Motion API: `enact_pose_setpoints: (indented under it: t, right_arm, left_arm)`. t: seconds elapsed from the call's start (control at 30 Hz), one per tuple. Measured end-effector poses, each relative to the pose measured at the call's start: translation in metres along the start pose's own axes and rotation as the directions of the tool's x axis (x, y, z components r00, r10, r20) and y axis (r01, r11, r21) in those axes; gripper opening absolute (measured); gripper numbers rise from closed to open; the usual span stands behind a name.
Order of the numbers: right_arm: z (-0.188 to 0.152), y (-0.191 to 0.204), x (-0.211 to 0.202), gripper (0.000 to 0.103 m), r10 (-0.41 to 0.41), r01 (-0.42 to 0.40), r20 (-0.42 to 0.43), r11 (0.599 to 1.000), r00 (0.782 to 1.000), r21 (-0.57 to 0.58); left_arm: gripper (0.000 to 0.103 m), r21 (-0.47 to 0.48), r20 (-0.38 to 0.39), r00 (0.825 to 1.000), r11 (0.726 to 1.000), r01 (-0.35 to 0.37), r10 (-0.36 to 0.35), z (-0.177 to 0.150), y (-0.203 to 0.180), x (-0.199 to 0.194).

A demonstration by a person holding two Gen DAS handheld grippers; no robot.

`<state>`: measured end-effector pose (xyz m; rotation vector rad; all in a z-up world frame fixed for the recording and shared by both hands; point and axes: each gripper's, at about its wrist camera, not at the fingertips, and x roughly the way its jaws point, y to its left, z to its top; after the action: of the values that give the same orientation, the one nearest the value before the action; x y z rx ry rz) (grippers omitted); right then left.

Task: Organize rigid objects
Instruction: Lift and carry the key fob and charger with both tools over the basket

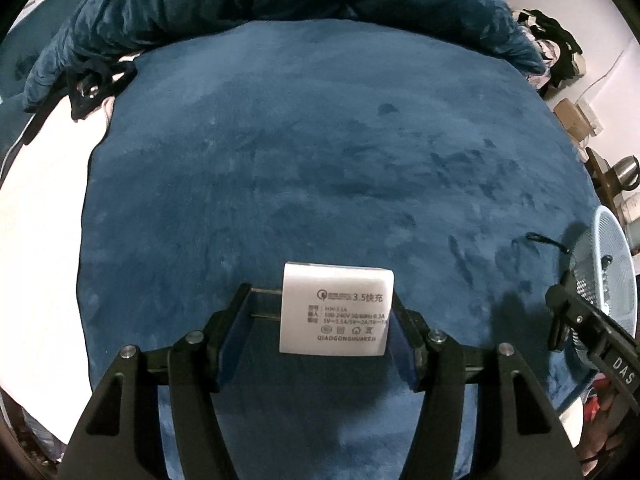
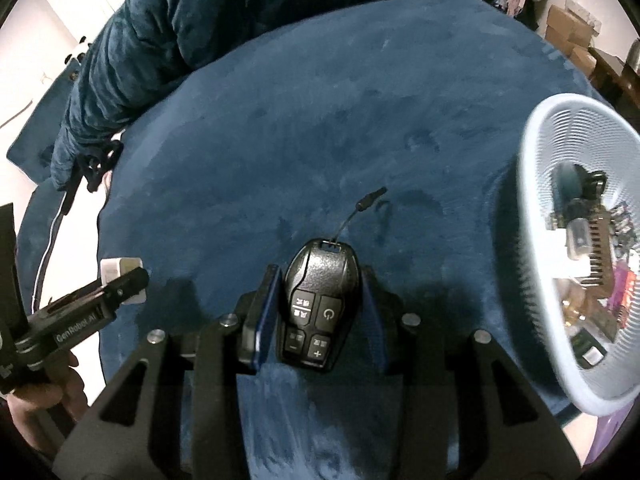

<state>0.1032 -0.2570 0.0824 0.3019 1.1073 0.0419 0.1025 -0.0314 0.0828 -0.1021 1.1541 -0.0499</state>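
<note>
White charger (image 1: 336, 310) clamped in left tongs (image 1: 320, 320); right tongs (image 2: 316, 312) grip black remote (image 2: 318, 312); basket (image 2: 532, 184) nearby.

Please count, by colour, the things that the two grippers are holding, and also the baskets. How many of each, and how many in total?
White things: 1, the white rectangular plastic charger plug, held in the left gripper.
Black things: 1, the black plastic remote with buttons, held in the right gripper.
Light blue things: 1, the light blue plastic mesh basket.
Total: 3.
</note>
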Motion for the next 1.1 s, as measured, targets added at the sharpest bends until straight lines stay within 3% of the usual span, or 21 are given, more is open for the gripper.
enact_pose_setpoints:
  t: [0.5, 0.8, 1.1]
  right_arm:
    - [-0.010, -0.021, -0.051, 0.040, 0.007, -0.010, 0.085, 0.999, 0.996, 0.038]
    - [-0.015, -0.055, -0.074, 0.040, -0.007, -0.004, 0.124, 0.996, 0.992, 0.091]
    - [-0.018, -0.106, -0.103, 0.040, -0.062, 0.031, 0.171, 0.983, 0.983, 0.182]
  left_arm:
    - [0.063, 0.073, 0.053, 0.998, 0.997, 0.017, -0.021, -0.015, -0.051, -0.044]
    - [0.063, 0.124, 0.059, 0.997, 0.992, 0.041, -0.048, -0.015, -0.092, -0.054]
    - [0.063, 0.210, 0.058, 0.992, 0.973, 0.099, -0.113, -0.013, -0.156, -0.061]
